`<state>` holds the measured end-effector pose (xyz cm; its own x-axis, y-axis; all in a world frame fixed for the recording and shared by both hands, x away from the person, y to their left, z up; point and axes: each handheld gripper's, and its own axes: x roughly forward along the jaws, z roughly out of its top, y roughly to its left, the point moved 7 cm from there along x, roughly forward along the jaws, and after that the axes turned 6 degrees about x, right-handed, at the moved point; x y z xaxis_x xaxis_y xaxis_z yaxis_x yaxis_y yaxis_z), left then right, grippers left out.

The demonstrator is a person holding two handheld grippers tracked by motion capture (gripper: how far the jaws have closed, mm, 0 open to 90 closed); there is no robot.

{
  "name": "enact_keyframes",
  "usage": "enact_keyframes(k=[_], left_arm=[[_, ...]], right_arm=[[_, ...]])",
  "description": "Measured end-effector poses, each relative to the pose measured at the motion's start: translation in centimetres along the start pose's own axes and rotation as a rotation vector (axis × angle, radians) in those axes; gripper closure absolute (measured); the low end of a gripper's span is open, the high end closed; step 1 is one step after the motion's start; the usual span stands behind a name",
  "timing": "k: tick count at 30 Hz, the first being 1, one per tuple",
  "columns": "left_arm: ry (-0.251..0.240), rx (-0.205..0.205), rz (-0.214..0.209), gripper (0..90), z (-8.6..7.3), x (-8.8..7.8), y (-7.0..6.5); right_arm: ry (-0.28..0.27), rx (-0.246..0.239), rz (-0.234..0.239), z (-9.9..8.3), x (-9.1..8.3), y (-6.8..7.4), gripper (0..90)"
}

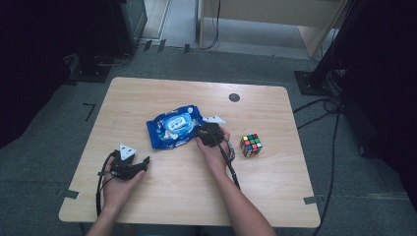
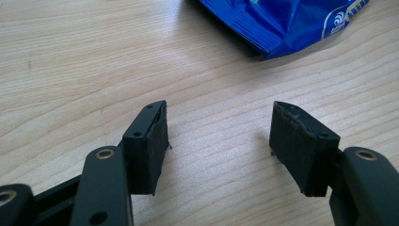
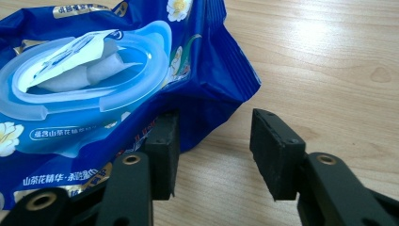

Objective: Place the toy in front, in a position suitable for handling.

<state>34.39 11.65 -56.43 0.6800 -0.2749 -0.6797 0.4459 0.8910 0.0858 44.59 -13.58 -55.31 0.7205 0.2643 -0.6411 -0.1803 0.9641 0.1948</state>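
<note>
So the right gripper (image 3: 214, 155) has its fingers spread at the corner of the wipes pack (image 3: 113, 94), left finger tucked under the edge, nothing pinched. Left gripper (image 2: 219, 150) is released over bare worktop (image 2: 94, 56), pack just ahead of its fingers.

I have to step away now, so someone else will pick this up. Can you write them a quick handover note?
Left claw: open, over bare table, holding nothing.
Right claw: open at the corner of the wipes pack, not clamped on it.
Pack lies mid-table, lid flap up, a wipe showing at the opening. Cube sits to its right, untouched.
Done: pack opened.
Left, probably: pinch the pack corner and pull a wipe.
</note>
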Motion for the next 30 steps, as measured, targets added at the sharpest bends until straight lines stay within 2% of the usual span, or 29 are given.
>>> enact_keyframes(k=[2,5,8,9,11,13,15,17,19,22,26,30], left_arm=[[0.000,0.003,-0.001,38.2,0.0,0.0,0.0],[0.001,0.008,-0.002,38.3,0.0,0.0,0.0],[0.002,0.010,-0.003,38.4,0.0,0.0,0.0],[0.002,0.010,-0.003,38.4,0.0,0.0,0.0],[0.002,0.010,-0.003,38.5,0.0,0.0,0.0],[0.001,0.010,-0.003,38.6,0.0,0.0,-0.1],[-0.001,0.008,-0.004,38.7,0.0,0.0,-0.1],[-0.002,0.009,-0.004,38.7,0.0,0.0,-0.1],[-0.002,0.009,-0.006,38.8,0.0,0.0,-0.1],[-0.002,0.007,-0.009,38.8,0.0,0.0,-0.1],[-0.001,0.014,-0.012,38.6,0.0,0.0,-0.2],[-0.005,0.004,-0.013,38.4,0.1,0.0,-0.1]], right_arm=[[-0.004,0.015,-0.002,0.1,0.0,-0.2,56.0],[-0.048,0.026,-0.005,0.5,-0.4,-0.2,59.1],[-0.070,-0.064,-0.046,0.7,-0.6,0.4,60.4],[-0.064,-0.081,-0.058,0.6,-0.5,0.4,60.1],[-0.054,-0.082,-0.070,0.5,-0.2,0.2,59.4],[-0.036,-0.029,-0.041,0.4,0.1,-0.1,58.7],[-0.025,0.009,0.010,0.2,0.6,-0.2,58.7],[-0.028,-0.015,0.037,0.2,0.8,0.0,61.8],[-0.032,-0.061,0.036,0.1,0.8,0.2,66.6],[-0.028,-0.073,0.016,0.0,0.9,0.2,75.3],[-0.012,-0.082,0.039,-0.3,0.5,0.6,77.5],[-0.001,-0.153,0.084,-1.0,-0.2,2.1,77.0]])
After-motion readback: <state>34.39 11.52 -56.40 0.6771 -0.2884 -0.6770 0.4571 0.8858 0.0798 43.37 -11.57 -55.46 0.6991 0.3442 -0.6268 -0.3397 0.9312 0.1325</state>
